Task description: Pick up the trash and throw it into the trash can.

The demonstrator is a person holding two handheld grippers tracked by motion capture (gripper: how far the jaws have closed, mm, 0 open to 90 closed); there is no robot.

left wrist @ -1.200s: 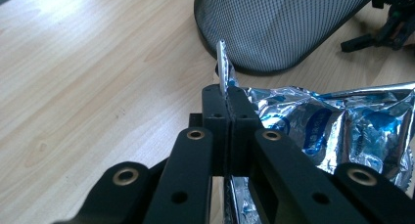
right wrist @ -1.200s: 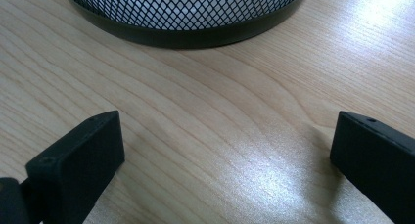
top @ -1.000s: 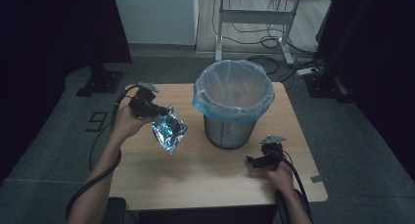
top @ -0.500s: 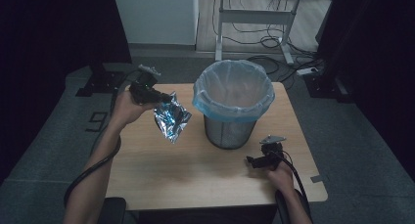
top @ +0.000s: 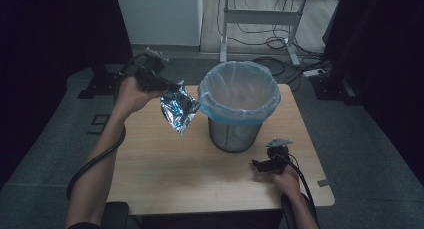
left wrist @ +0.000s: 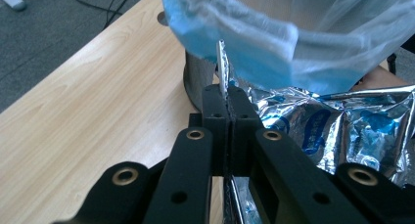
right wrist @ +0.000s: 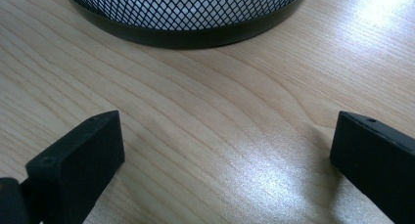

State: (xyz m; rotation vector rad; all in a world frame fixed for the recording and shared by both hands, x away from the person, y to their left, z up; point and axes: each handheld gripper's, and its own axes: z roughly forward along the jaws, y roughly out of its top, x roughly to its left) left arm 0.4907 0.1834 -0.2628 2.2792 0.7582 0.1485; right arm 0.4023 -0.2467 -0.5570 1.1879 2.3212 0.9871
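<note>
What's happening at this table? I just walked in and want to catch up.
A person is throwing away rubbish using two hand-held grippers. The left gripper is shut on the edge of a crumpled foil wrapper, holding it in the air beside the rim of the mesh bin, which has a blue liner. The wrapper is not in the bin yet. The right gripper rests open on the wooden table near the bin's base, holding nothing.

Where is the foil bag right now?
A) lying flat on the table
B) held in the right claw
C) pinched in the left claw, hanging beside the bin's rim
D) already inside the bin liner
C: the left claw is shut on an edge of the foil bag, which hangs above the table just left of the bin.
</note>
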